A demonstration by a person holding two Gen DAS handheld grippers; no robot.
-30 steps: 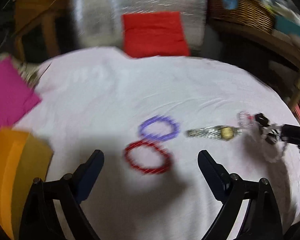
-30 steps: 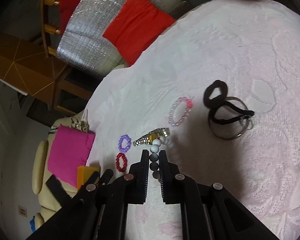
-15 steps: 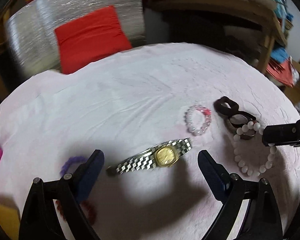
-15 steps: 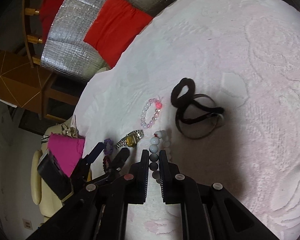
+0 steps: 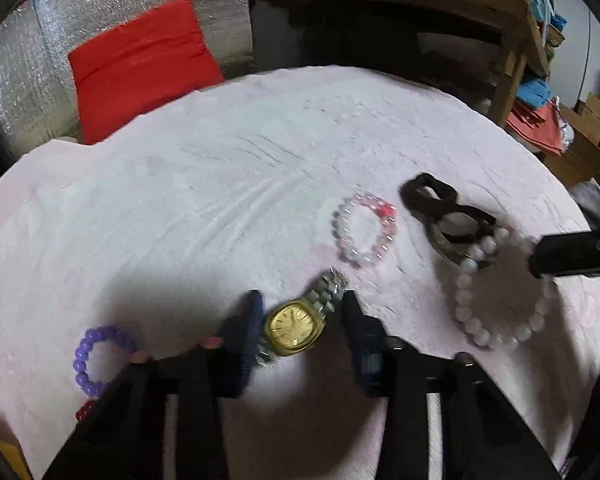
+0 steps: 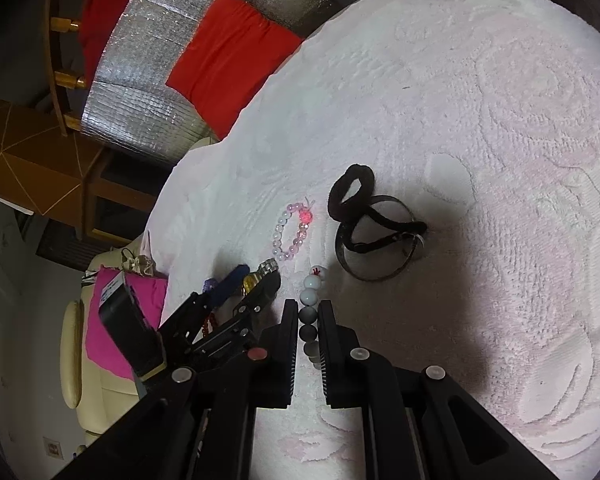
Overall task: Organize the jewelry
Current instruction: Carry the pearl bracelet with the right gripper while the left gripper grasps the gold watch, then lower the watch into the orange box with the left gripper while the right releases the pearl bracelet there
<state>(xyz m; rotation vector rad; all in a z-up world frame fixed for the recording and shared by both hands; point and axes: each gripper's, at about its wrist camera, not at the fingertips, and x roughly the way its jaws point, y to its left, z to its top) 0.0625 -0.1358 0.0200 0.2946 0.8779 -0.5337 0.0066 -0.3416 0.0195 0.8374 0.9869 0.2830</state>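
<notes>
On a pale pink cloth (image 5: 220, 208), the left gripper (image 5: 300, 320) has just been closing its jaws around a gold-faced watch (image 5: 296, 326) lying between them, though contact is unclear. Right of the watch, the right gripper (image 6: 309, 332) is clamped on a white bead bracelet (image 5: 500, 300); a pink bracelet (image 5: 364, 232) lies just beyond the watch.

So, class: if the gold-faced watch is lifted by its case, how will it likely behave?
The watch will probably droop: its metal band is linked. It likely feels heavy for its size, being metal. The left gripper, jaws just closing around the case, may slip on the polished sides.
</notes>
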